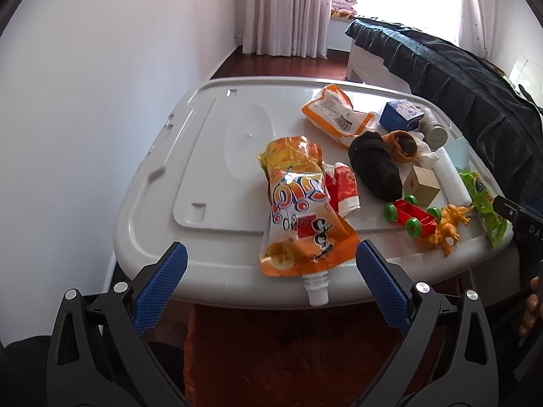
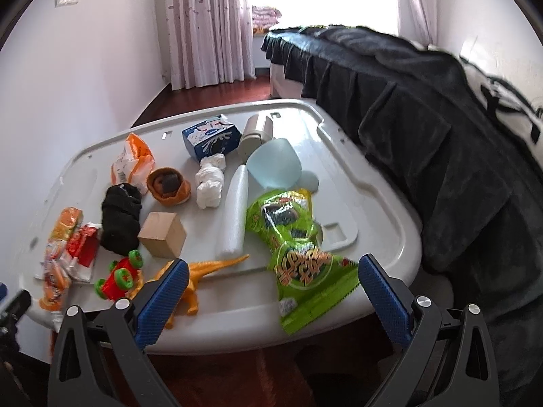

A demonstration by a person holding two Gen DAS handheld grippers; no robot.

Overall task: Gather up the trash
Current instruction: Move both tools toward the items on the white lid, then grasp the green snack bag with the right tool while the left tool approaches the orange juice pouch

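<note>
Two grippers: left gripper (image 1: pixel 271 268) and right gripper (image 2: pixel 273 281) both hang spread wide and empty at the near edge of the grey plastic bin lid (image 1: pixel 210 142).
Left target: orange spouted juice pouch (image 1: pixel 302 210), lying flat just ahead of the parted jaws, its white spout overhanging the lid's near rim.
Right target: green snack wrapper (image 2: pixel 295 244), crumpled, lying between the right fingers' line and the white foam cylinder (image 2: pixel 234 217).
Handling: both look light, limp and slick-filmed; likely to slide or fold under a pinch.
Grip point: the pouch's stiff spout neck or bottom seam; the wrapper's near crimped edge.
Other trash: crumpled tissue (image 2: pixel 210 183), blue milk carton (image 2: pixel 210 137).
Not trash: wooden block (image 2: pixel 163 234), yellow dinosaur (image 2: pixel 200 271), red toy cart (image 1: pixel 412 217), black sock (image 1: pixel 373 166).
</note>
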